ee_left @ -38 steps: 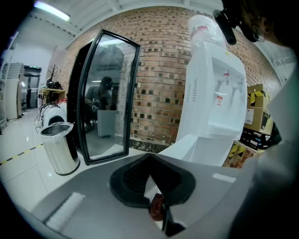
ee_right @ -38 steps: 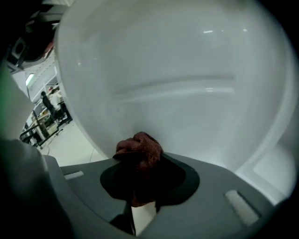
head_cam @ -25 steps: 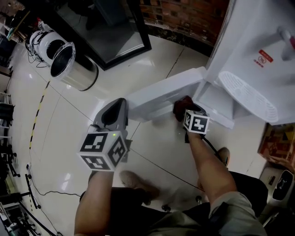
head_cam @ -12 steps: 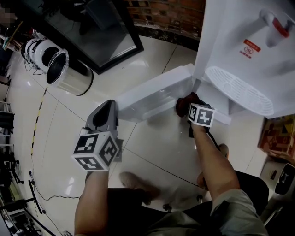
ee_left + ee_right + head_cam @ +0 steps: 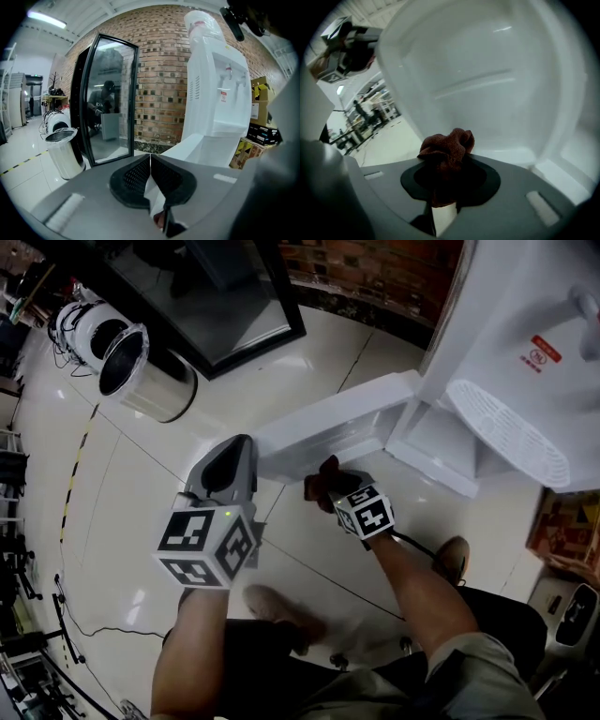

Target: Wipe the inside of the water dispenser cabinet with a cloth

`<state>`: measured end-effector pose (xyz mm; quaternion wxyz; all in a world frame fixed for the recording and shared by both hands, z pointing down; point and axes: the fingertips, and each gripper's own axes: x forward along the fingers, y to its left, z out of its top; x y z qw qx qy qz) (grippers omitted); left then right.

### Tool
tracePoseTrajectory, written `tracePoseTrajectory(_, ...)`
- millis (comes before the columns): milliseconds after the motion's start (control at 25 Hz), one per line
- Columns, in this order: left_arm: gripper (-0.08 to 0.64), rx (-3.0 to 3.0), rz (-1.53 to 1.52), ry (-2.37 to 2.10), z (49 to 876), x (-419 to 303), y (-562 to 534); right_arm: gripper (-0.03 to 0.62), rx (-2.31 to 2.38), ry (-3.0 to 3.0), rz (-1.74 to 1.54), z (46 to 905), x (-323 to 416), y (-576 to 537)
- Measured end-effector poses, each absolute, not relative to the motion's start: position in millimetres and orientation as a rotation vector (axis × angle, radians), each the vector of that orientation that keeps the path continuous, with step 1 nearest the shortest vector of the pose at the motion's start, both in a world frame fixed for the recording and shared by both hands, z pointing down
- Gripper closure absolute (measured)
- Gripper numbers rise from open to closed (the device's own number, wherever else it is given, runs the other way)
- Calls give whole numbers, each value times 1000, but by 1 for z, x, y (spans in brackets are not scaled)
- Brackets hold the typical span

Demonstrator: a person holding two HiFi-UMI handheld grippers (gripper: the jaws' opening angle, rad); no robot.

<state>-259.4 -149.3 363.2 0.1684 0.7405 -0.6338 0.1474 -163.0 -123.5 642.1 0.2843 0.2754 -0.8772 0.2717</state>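
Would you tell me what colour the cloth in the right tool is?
The cloth is dark reddish-brown, clearest in the right gripper view.

The right tool (image 5: pixel 447 163) has its black pads pressed on a crumpled dark red terry cloth (image 5: pixel 448 146), which bulges up out of the jaws in a rough knot. Behind the cloth, a glossy white moulded plastic wall (image 5: pixel 497 70) fills most of the picture. It curves with a shallow recessed panel and has a raised ledge (image 5: pixel 513 154) along its lower edge. The cloth sits close in front of this wall; contact cannot be made out. At the left, a pale shiny floor (image 5: pixel 389 140) runs back to distant benches, where small figures of people (image 5: pixel 361 110) stand.
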Motion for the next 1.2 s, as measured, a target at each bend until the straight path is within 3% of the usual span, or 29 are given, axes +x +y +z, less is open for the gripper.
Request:
tracePoseTrajectory(200,558,2122,395,-1768,363,-257,-147,480,360,-2379,653,651,-236,-69)
tracePoseTrajectory(520,560,2129,346,-1726,362,-258,-146,481,404,-2259,679,681,-260,-82)
tracePoseTrajectory(1200,560,2108,372,-1763,361,-264,-146,482,1088,-2065,820,688,-141,-182)
